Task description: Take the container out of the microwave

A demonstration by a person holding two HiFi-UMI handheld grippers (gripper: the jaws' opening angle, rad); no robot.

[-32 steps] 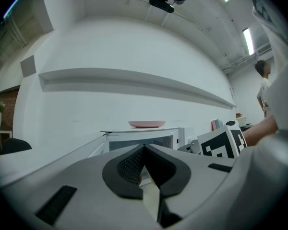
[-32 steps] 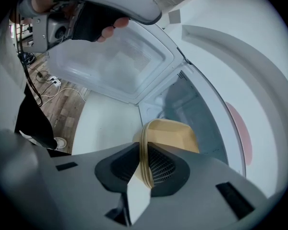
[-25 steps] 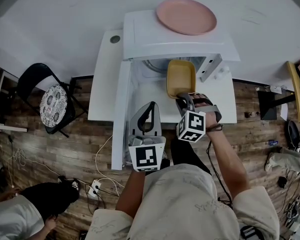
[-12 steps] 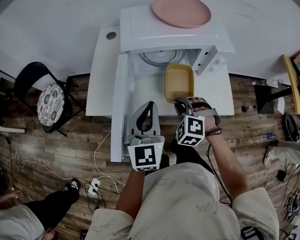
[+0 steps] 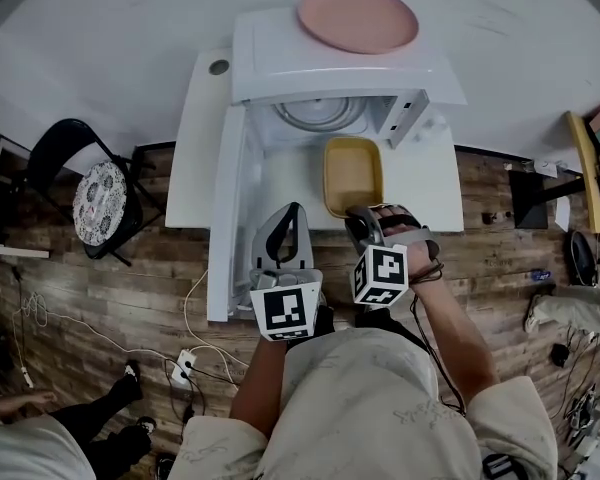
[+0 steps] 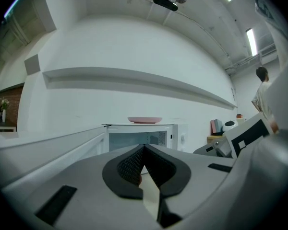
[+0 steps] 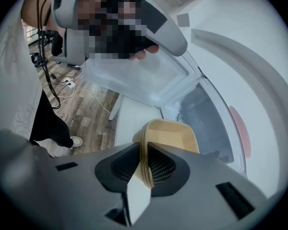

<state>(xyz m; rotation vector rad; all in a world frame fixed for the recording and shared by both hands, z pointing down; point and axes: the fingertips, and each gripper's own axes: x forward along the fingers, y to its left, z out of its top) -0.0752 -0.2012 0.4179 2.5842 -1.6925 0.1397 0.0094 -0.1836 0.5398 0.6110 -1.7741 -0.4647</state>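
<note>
Right hand-held gripper (image 5: 363,218) pinches the near rim of the yellow container (image 5: 352,173), its pads pressed on either side of the rim in the right gripper view (image 7: 143,152). The left hand-held gripper (image 5: 292,208) has its jaws pressed together with nothing between them. The container is outside the microwave (image 5: 330,68), over the front part of the white desk (image 5: 195,168) just before the open cavity; whether it touches the desk cannot be told. The microwave stands at the desk's back edge against a white wall, and its door (image 5: 225,228) is swung wide to the left, past the desk's front edge. A glass turntable (image 5: 318,115) shows inside. A pink plate (image 5: 358,18) lies on the microwave's top. The floor (image 5: 130,298) is wood planks with loose cables, and a black chair (image 5: 100,203) stands off the desk's left edge. The right forearm reaches forward with its hand-held gripper tilted down at the container. The left one is held about level beside the door. Counted: two hand-held grippers, one container, one plate, one microwave, one chair.
</note>
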